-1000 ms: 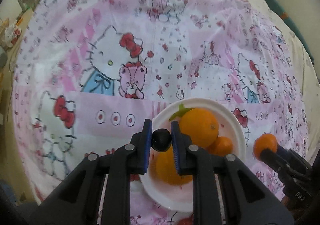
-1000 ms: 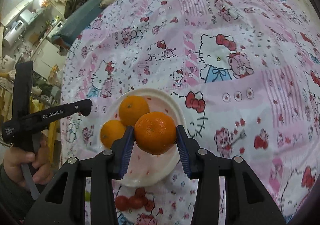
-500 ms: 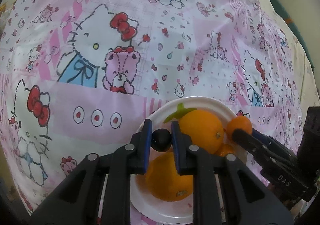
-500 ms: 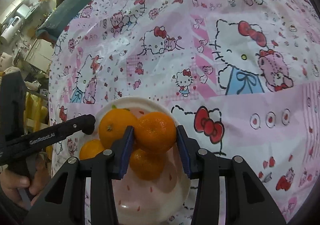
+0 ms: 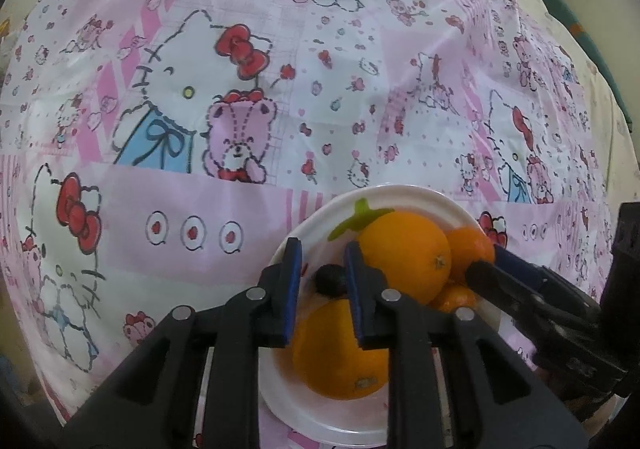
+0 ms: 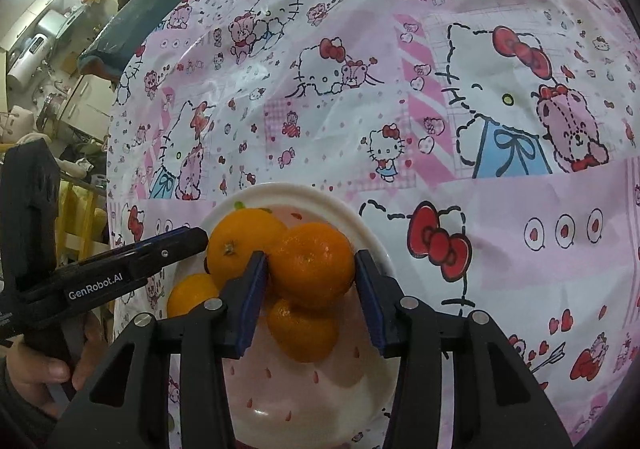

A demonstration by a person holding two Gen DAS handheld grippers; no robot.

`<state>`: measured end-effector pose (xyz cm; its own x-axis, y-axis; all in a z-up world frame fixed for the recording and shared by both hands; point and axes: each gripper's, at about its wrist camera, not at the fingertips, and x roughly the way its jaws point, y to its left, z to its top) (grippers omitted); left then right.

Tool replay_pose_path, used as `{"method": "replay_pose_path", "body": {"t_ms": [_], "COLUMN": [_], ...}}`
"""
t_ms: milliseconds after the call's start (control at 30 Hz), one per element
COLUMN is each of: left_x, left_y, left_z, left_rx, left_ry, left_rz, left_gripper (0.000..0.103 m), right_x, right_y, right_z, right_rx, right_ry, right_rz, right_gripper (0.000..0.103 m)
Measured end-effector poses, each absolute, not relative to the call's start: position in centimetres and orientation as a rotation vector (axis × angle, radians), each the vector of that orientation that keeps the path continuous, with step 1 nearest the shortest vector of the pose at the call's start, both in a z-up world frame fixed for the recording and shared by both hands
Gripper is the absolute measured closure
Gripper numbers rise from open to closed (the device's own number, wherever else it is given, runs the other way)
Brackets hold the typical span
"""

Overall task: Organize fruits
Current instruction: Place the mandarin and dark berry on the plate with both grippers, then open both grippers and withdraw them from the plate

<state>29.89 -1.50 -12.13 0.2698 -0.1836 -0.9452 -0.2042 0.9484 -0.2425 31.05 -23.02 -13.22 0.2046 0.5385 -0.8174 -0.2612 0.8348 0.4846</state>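
Note:
A white bowl (image 5: pixel 400 191) (image 6: pixel 288 187) holds several oranges. My left gripper (image 5: pixel 323 261) hangs over its left side, jaws opening. A small dark grape (image 5: pixel 332 279) sits between them against the right pad and clear of the left one, resting on a large orange (image 5: pixel 340 349). My right gripper (image 6: pixel 311 261) is over the pile with its jaws opening. Between them a tangerine (image 6: pixel 312 263) rests on another tangerine (image 6: pixel 302 329) and an orange (image 6: pixel 244 245), with a thin gap at the right pad. Each gripper shows in the other's view: the right gripper (image 5: pixel 488 261), the left gripper (image 6: pixel 196 239).
A pink cartoon-cat tablecloth (image 5: pixel 240 209) (image 6: pixel 480 129) covers the table around the bowl. A person's hand (image 6: pixel 40 369) grips the left tool's handle at the lower left. Beyond the table's left edge lies a cluttered room (image 6: pixel 40 69).
Both grippers came down over the bowl, and the tablecloth print looms larger. The left jaws have parted from the grape. The right jaws have eased off the tangerine, which now rests on the pile.

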Motion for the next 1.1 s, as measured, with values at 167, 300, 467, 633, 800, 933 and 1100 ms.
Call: {"method": "replay_pose_path", "body": {"t_ms": [167,300,467,633,800,933,1100], "left_x": [29.3,28.7,28.0,26.9,25.7,24.0,22.1], "left_y": [-1.2,-0.6,0.1,-0.1,-0.4,-0.1,0.2], "left_z": [-11.1,-10.6,-10.1,-8.9,-7.7,-6.8,-5.8], "left_rx": [-0.33,-0.325,-0.304,-0.248,-0.222,-0.22,-0.188], "left_ry": [1.258,1.251,1.235,1.195,1.179,1.165,1.134], "left_rz": [0.019,0.015,0.037,0.04,0.038,0.031,0.058], "left_gripper": [0.051,0.044,0.03,0.019,0.013,0.013,0.013], "right_x": [30.8,30.5,30.1,29.2,27.9,26.5,24.4], "right_y": [-23.3,-24.0,-25.0,-25.9,-26.5,-26.7,-27.4], "right_z": [-12.2,-11.5,-10.7,-9.7,-8.3,-7.2,-6.3], "right_rx": [0.258,0.242,0.247,0.262,0.259,0.232,0.253], "right_ry": [1.212,1.187,1.165,1.142,1.11,1.088,1.072], "right_rz": [0.56,0.542,0.513,0.475,0.462,0.469,0.456], "right_gripper": [0.03,0.028,0.02,0.002,0.0,0.0,0.0]}}
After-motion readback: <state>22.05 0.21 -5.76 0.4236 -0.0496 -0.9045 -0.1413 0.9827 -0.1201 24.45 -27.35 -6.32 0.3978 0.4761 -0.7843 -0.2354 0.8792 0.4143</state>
